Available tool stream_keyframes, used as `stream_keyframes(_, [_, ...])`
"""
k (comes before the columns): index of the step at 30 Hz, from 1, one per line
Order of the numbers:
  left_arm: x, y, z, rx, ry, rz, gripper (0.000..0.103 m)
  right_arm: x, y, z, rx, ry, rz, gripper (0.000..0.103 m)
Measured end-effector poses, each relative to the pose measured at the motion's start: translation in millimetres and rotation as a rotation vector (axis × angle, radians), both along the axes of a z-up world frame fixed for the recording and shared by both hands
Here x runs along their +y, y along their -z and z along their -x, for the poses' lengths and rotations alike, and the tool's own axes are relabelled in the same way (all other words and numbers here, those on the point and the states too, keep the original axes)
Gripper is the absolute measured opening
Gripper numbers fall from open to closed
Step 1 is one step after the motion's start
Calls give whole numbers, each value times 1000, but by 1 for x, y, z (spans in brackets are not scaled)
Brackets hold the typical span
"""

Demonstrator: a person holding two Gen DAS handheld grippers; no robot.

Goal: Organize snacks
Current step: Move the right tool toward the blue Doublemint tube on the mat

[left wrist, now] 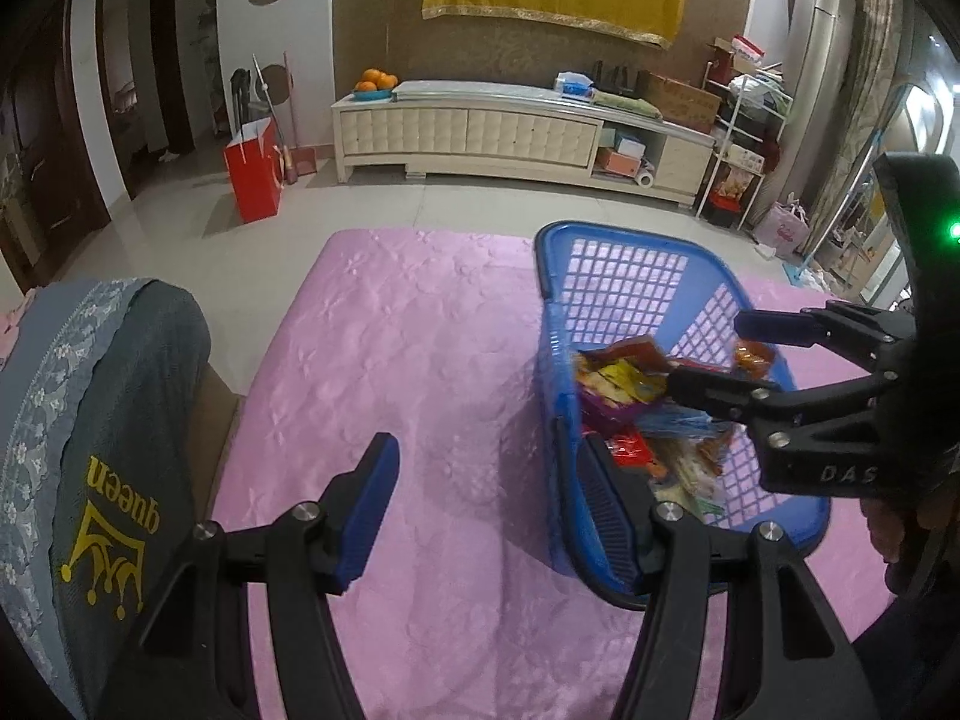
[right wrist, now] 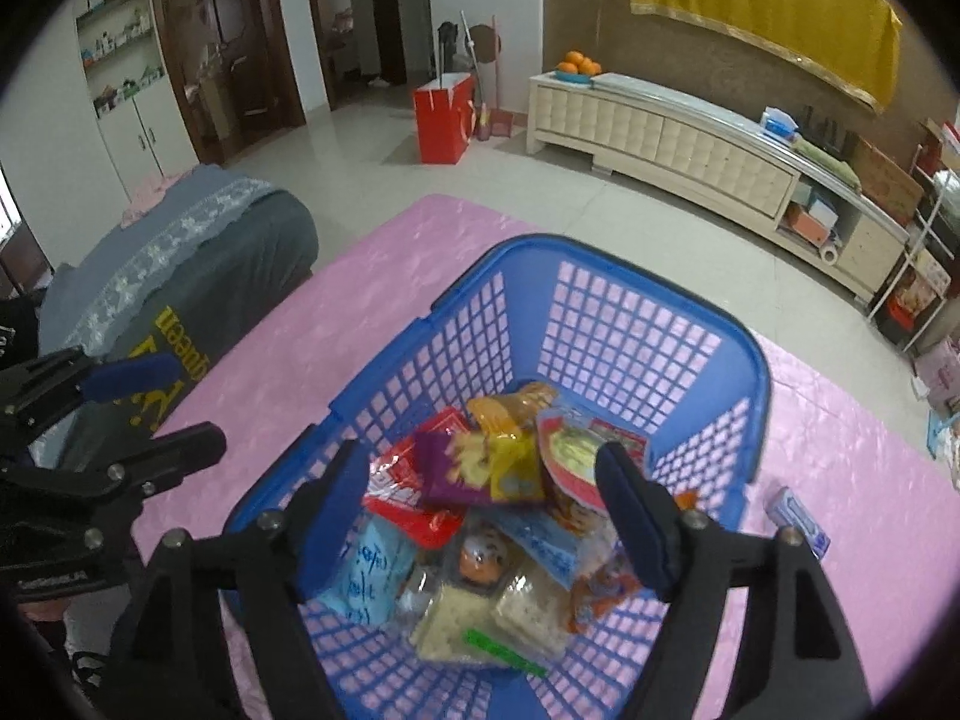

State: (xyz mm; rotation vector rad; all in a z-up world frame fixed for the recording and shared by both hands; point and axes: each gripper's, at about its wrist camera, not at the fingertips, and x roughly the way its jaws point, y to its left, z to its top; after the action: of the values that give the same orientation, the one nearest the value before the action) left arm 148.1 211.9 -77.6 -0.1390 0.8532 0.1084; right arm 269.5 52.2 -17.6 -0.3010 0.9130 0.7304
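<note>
Right gripper (right wrist: 480, 516) hangs wide open and empty over the snack packets (right wrist: 480, 480), which lie heaped in the blue basket (right wrist: 600, 252) near the far right corner of the pink mat (right wrist: 360, 276). They look light, crinkly and slippery; pinching a flat sealed edge seems safest. One small blue packet (right wrist: 801, 519) lies outside, just beside the basket. Left gripper (left wrist: 489, 510), also spread and empty, straddles the basket's left wall.

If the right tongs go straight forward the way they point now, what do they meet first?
Probably the pile of colourful snack packets in the blue plastic lattice basket: the open right tongs hang over them, angled down. Depth is unclear, so which packet comes first cannot be told.
</note>
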Motion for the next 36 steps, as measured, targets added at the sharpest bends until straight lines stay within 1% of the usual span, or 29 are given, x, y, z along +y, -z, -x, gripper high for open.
stream_keyframes(3, [-12, -10, 4, -18, 17, -10, 65, -19, -11, 2, -11, 24, -12, 82])
stream_keyframes(9, [-45, -26, 6, -45, 65, -38, 66, -58, -28, 3, -18, 79, -32, 82])
stream_keyframes(11, [-56, -30, 6, -54, 72, -48, 68, -69, -33, 4, -25, 85, -44, 82])
stream_keyframes(13, [-66, -35, 4, -72, 75, -59, 70, -80, -38, 5, -39, 95, -61, 82])
stream_keyframes(15, [-77, -39, 0, -79, 91, -61, 71, -96, -47, 6, -69, 119, -99, 82])
stream_keyframes(17, [-88, -42, -2, -85, 103, -70, 74, -108, -53, 7, -99, 131, -138, 82])
stream_keyframes(19, [-99, -45, -6, -93, 118, -82, 76, -118, -58, 7, -124, 129, -149, 82])
stream_keyframes(23, [-113, -46, -16, -93, 139, -91, 76, -130, -60, 5, -179, 135, -102, 82])
stream_keyframes(25, [-116, -44, -22, -84, 141, -93, 76, -136, -59, 2, -185, 148, -81, 82])
stream_keyframes(29, [-123, -38, -42, -39, 138, -76, 76, -150, -50, -14, -118, 181, -64, 82])
stream_keyframes(34, [-127, -28, -61, 8, 126, -77, 76, -158, -35, -30, -124, 187, 10, 82])
stream_keyframes(36, [-126, -22, -72, 30, 122, -82, 76, -161, -30, -37, -114, 180, 20, 82])
